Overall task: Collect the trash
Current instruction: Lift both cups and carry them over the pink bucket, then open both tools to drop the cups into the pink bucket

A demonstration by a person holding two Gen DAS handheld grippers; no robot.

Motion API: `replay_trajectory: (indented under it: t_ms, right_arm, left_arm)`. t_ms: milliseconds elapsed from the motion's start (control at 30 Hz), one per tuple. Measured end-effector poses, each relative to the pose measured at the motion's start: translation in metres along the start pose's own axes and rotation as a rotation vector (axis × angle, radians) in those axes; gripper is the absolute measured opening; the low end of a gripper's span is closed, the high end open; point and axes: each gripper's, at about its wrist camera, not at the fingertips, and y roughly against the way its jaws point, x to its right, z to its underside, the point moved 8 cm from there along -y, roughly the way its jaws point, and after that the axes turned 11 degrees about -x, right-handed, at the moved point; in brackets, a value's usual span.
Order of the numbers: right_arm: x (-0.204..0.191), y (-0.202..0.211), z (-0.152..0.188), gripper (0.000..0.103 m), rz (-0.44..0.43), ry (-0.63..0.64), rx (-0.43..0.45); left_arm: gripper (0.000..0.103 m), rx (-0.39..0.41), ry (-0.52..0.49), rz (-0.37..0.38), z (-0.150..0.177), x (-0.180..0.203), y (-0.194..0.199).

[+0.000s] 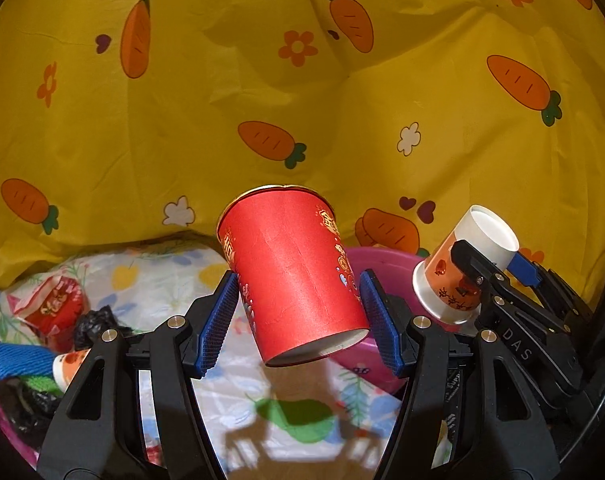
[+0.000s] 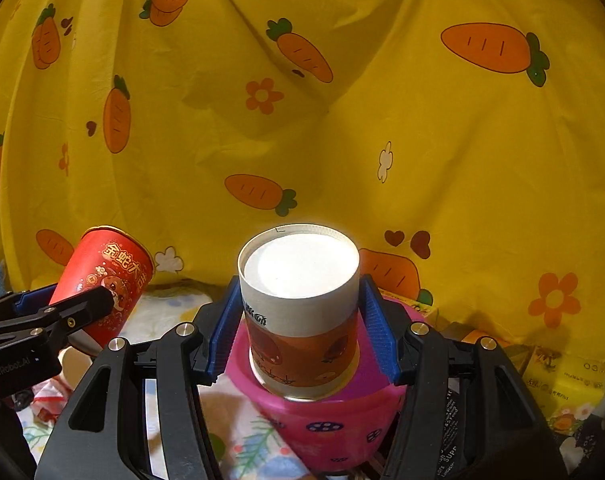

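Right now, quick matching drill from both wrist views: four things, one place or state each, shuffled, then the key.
Things:
1. red cup
2. white and orange cup
3. pink tub
4. snack wrapper

Places or states:
A. lying on the flowered cloth, far left
B. clamped in the left gripper
C. standing on the cloth under the right gripper's cup
D. clamped in the right gripper

Pairs: 1-B, 2-D, 3-C, 4-A

Matt paper red cup (image 1: 294, 276), glossy plastic pink bowl (image 2: 322, 428), creased yellow cloth backdrop (image 1: 262, 100).
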Motion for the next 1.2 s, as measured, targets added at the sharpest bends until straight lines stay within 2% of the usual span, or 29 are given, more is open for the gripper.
replay_trajectory:
  t_ms: [267, 533, 1000, 1100, 1200]
  right_arm:
    - [0.019, -0.035, 0.003, 0.057, 0.035, -0.017, -0.043]
    - [0.033, -0.058, 0.009, 0.057, 0.049, -0.036, -0.078]
    - [0.044, -0.081, 0.014, 0.058, 0.078, -0.041, -0.109]
    - [0.045, -0.084, 0.014, 0.060, 0.082, -0.044, -0.114]
    - [0.048, -0.086, 0.014, 0.066, 0.090, -0.050, -0.119]
  left_arm:
    - [0.061, -0.067, 0.008, 0.105, -0.010, 0.023, -0.069]
    - [0.062, -0.121, 0.002, 0.150, -0.004, 0.035, -0.105]
    - [0.063, -0.190, 0.025, 0.237, 0.008, 0.036, -0.135]
    - [0.063, -0.200, 0.029, 0.259, 0.011, 0.037, -0.138]
    - [0.069, -0.211, 0.054, 0.301, 0.013, 0.036, -0.140]
